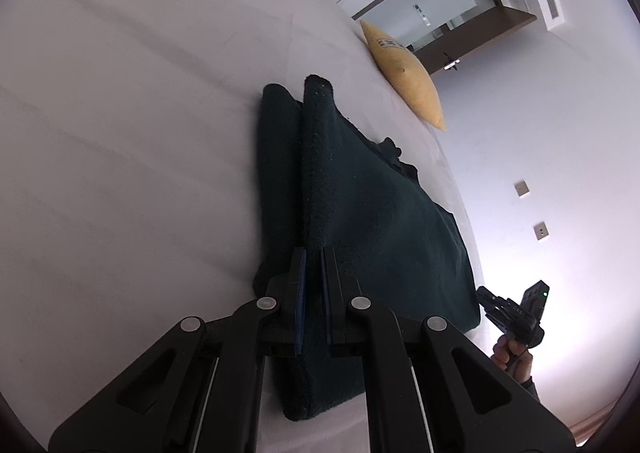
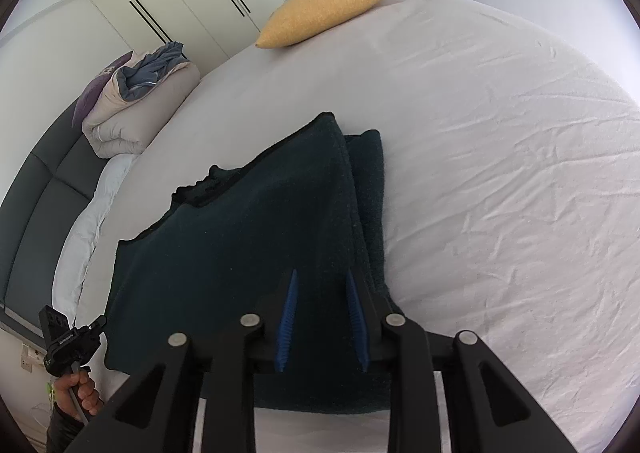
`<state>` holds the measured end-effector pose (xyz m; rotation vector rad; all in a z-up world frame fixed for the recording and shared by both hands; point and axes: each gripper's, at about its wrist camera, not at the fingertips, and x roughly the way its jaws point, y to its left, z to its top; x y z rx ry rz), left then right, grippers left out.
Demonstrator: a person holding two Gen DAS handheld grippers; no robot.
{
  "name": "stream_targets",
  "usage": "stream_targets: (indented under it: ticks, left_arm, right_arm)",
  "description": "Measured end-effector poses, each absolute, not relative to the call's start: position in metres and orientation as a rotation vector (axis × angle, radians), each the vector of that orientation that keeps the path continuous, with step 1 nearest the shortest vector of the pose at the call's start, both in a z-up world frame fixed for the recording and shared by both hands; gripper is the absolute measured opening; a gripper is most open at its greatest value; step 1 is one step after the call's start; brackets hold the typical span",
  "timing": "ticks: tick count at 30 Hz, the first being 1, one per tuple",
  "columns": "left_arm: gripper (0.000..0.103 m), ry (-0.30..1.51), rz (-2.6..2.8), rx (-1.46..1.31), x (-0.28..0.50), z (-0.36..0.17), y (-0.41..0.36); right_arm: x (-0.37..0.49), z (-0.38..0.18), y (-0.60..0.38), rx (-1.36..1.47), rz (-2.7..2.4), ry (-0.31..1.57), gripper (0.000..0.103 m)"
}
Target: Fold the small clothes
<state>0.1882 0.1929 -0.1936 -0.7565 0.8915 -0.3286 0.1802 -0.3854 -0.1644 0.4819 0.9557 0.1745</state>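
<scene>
step: fold | i hold dark green fleece garment (image 1: 360, 213) clamped in left gripper (image 1: 314, 253); right gripper (image 2: 320, 277) pinches opposite corner | long axis runs away toward yellow cushion (image 2: 324, 11)

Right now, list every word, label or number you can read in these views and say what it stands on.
Nothing reads clearly.
Dark printed band on the mustard-yellow fabric cushion: too blurred to read.
Small white lettering on the black handheld gripper body at the lower left of the right wrist view: too small to read.
The dark green fleece garment and white bed sheet: no text.
</scene>
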Motion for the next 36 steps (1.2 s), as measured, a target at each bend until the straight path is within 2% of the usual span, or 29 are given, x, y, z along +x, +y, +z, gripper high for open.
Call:
stream_targets:
  ticks: [2,6,15,16,18,19,25,32,35,36]
  left_arm:
    - [0.007,0.872,-0.341,-0.781,0.189,-0.191,0.194]
    - [0.008,0.891,-0.324,-0.8,0.195,-0.192,0.195]
    - [0.009,0.882,-0.297,-0.711,0.192,-0.182,0.186]
    - [0.009,0.883,-0.297,-0.699,0.192,-0.181,0.184]
    - [0.009,0.896,-0.31,-0.668,0.194,-0.181,0.176]
    - [0.009,0.907,-0.315,-0.653,0.195,-0.182,0.172]
    - [0.009,0.983,-0.282,-0.481,0.2,-0.193,0.145]
    - [0.008,1.004,-0.276,-0.486,0.193,-0.201,0.15]
    - [0.009,0.982,-0.282,-0.509,0.183,-0.197,0.157]
    - [0.009,0.978,-0.282,-0.526,0.179,-0.197,0.161]
  right_arm:
    - [0.18,-0.164,-0.384,0.474,0.175,0.957,0.031]
    - [0.178,-0.163,-0.382,0.478,0.188,0.944,0.039]
    - [0.186,-0.171,-0.385,0.438,0.108,0.99,0.04]
    - [0.186,-0.172,-0.381,0.402,0.109,1.006,0.038]
    - [0.184,-0.171,-0.377,0.351,0.097,1.007,0.014]
    - [0.184,-0.171,-0.379,0.373,0.101,1.008,0.012]
    - [0.174,-0.172,-0.39,0.472,0.098,1.025,0.009]
    - [0.147,-0.194,-0.409,0.597,0.077,1.022,0.008]
    - [0.151,-0.195,-0.411,0.636,0.107,0.999,0.01]
    - [0.154,-0.192,-0.408,0.627,0.122,1.004,0.014]
